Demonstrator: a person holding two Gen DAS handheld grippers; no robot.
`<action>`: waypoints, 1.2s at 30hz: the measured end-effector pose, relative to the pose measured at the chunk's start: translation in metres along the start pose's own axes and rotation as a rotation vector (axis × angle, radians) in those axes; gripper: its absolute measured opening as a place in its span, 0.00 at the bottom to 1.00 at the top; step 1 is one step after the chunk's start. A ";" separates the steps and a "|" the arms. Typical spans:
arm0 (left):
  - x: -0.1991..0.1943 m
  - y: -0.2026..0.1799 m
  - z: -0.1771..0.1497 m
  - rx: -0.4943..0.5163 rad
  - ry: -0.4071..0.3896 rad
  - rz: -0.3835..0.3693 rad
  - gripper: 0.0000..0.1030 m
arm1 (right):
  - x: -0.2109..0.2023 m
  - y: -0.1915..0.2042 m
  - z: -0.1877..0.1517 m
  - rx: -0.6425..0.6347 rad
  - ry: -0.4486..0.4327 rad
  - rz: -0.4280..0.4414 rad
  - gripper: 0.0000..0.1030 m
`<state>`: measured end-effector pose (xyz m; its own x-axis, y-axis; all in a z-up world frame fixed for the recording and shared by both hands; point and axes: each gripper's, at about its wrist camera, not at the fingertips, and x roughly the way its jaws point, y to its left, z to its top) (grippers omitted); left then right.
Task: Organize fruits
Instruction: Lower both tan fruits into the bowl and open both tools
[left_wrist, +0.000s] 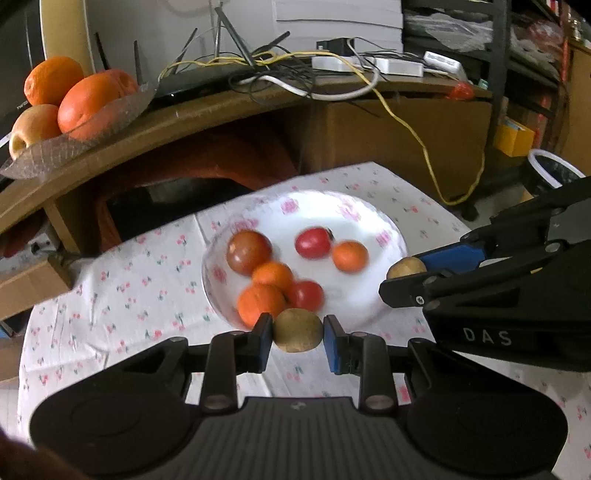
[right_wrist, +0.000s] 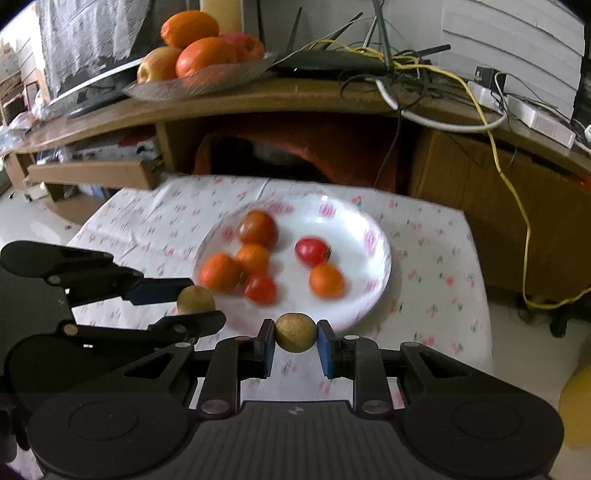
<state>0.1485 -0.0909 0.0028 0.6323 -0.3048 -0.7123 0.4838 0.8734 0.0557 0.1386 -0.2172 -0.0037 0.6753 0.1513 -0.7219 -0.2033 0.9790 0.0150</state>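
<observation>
Item one: my left gripper (left_wrist: 297, 329) pinches a brown kiwi (left_wrist: 297, 330) between its blue pads, at the near rim of the white floral plate (left_wrist: 384, 229). Item two: my right gripper (right_wrist: 295, 332) clamps a second kiwi (right_wrist: 295, 331) likewise. Beyond both fingertips, blurred plate contents: small oranges (right_wrist: 326, 280) and red tomatoes (right_wrist: 311, 251), motion-smeared, edges indistinct.

A floral tablecloth (right_wrist: 436, 236) covers the low table. Behind it, a curved wooden desk (left_wrist: 207, 110) carries a black router (right_wrist: 332, 61), tangled cables, and a yellow cable (left_wrist: 417, 136) hanging over its edge.
</observation>
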 end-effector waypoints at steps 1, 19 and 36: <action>0.003 0.002 0.004 0.001 -0.004 0.006 0.34 | 0.004 -0.002 0.003 0.006 0.001 -0.002 0.23; 0.055 0.021 0.036 -0.033 0.000 0.003 0.33 | 0.045 -0.025 0.029 0.043 -0.008 -0.017 0.25; 0.058 0.019 0.035 -0.030 0.008 0.017 0.34 | 0.045 -0.026 0.028 0.065 -0.014 -0.011 0.27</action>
<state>0.2159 -0.1058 -0.0131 0.6357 -0.2866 -0.7168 0.4545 0.8895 0.0475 0.1938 -0.2317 -0.0169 0.6873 0.1418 -0.7124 -0.1494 0.9874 0.0524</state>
